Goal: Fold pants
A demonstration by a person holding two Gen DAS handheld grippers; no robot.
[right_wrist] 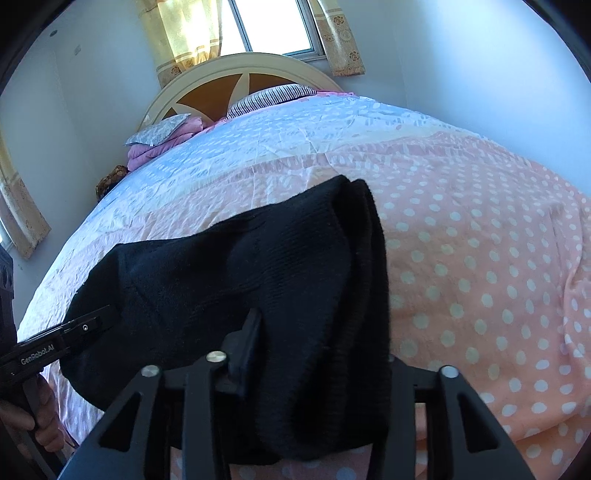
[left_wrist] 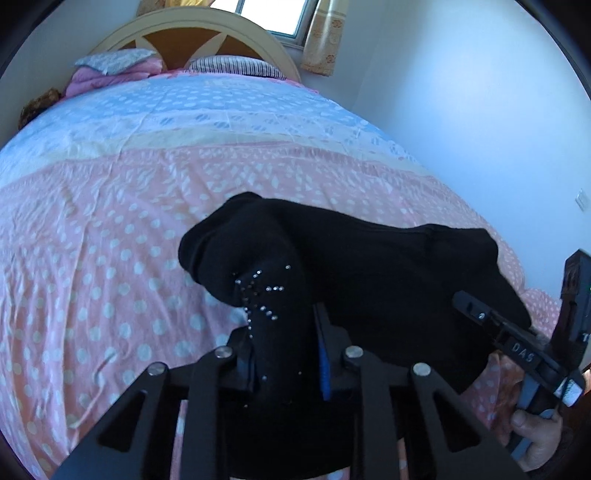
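Left wrist view: the left claw (left_wrist: pixel 284 347) is clenched on a bunched fold of the black pants (left_wrist: pixel 369 266), the cloth pinched between its two pads; a blue pad face shows on the right finger. A rhinestone pattern (left_wrist: pixel 258 295) sits on the gripped fold. The pants lie across the near end of the bed (left_wrist: pixel 110 221), spread toward the right, over a pink polka-dot cover. At the right edge the right claw (left_wrist: pixel 476 310) reaches into the far end of the garment, with a person's hand (left_wrist: pixel 535 432) on its handle.

Right wrist view: the right claw (right_wrist: pixel 317 354) is clenched on a thick folded edge of the pants (right_wrist: pixel 221 266); its right finger is hidden by cloth. The garment stretches left to the left claw (right_wrist: pixel 99 317), which bites into its other end. Behind stand the headboard (right_wrist: pixel 221 88), a striped pillow (right_wrist: pixel 273 94) and a curtained window (right_wrist: pixel 273 26)
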